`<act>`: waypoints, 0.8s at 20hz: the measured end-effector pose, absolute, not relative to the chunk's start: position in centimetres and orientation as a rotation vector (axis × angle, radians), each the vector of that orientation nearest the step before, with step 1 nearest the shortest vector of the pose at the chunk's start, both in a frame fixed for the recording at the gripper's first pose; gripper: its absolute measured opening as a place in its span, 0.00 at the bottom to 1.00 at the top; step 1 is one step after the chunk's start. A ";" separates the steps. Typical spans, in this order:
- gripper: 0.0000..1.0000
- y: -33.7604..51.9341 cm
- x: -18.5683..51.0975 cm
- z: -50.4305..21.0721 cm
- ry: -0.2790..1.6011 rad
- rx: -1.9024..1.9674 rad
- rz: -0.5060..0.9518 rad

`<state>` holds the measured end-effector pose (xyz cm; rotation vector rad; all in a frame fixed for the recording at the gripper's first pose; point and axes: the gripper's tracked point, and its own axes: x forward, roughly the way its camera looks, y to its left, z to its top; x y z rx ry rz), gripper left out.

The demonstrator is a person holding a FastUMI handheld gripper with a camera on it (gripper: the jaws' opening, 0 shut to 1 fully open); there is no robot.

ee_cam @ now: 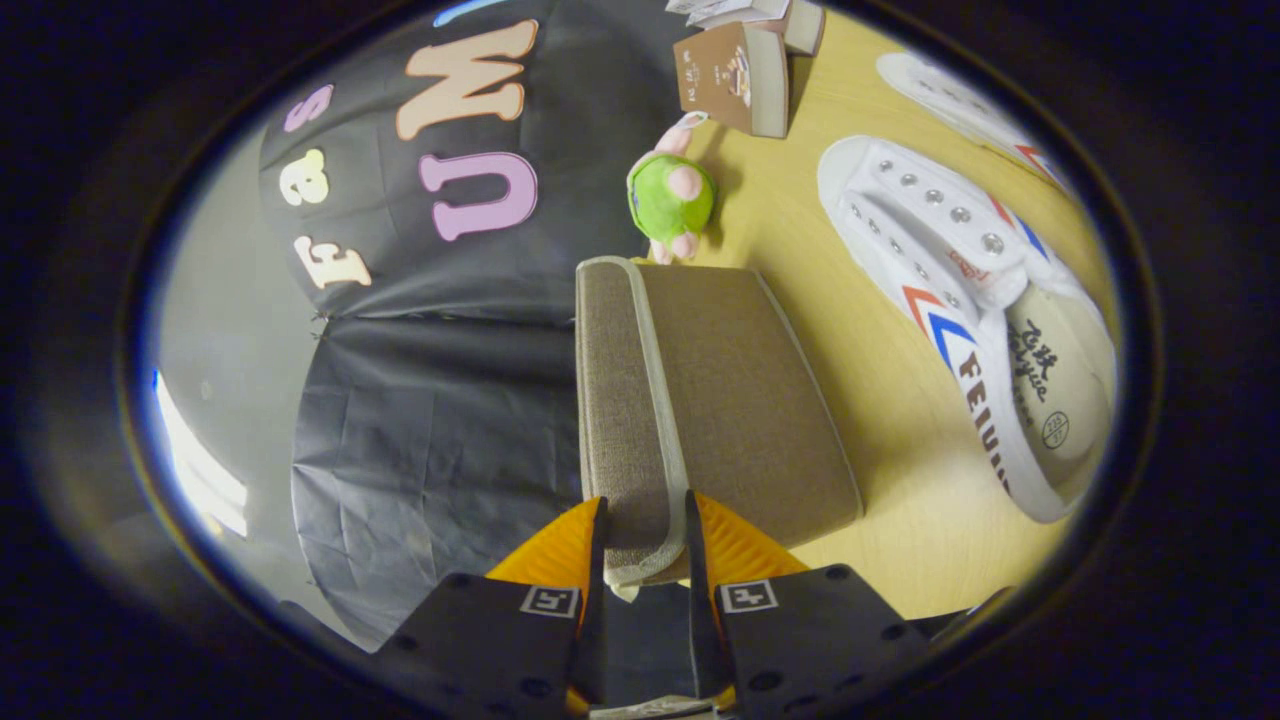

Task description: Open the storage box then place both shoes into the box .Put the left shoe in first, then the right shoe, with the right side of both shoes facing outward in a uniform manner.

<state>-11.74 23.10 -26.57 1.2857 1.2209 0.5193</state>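
Gripper (645,535) clamped on box lid (640,400)

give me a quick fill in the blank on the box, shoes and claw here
1. The claw is shut on the rim of the box's ____.
2. Beyond the storage box sits a ____ plush toy.
3. Both white shoes lie on the ____, outside the box.

Missing words: lid; green; table

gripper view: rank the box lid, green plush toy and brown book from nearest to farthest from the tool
1. Beige fabric storage box lid: its edge pinched between the tool fingers.
2. Green plush toy: just beyond the lid's far end.
3. Brown book: past the toy.
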 end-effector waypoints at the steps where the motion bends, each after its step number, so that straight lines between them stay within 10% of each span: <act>1: 0.37 23.1 -11.6 -26.6 1.213 1.275 0.521; 2: 0.37 22.6 -10.9 -27.2 1.172 1.274 0.457; 3: 0.04 22.0 -9.5 -28.1 1.168 1.294 0.422; 16: 0.03 22.8 -8.0 -19.8 1.048 1.382 0.636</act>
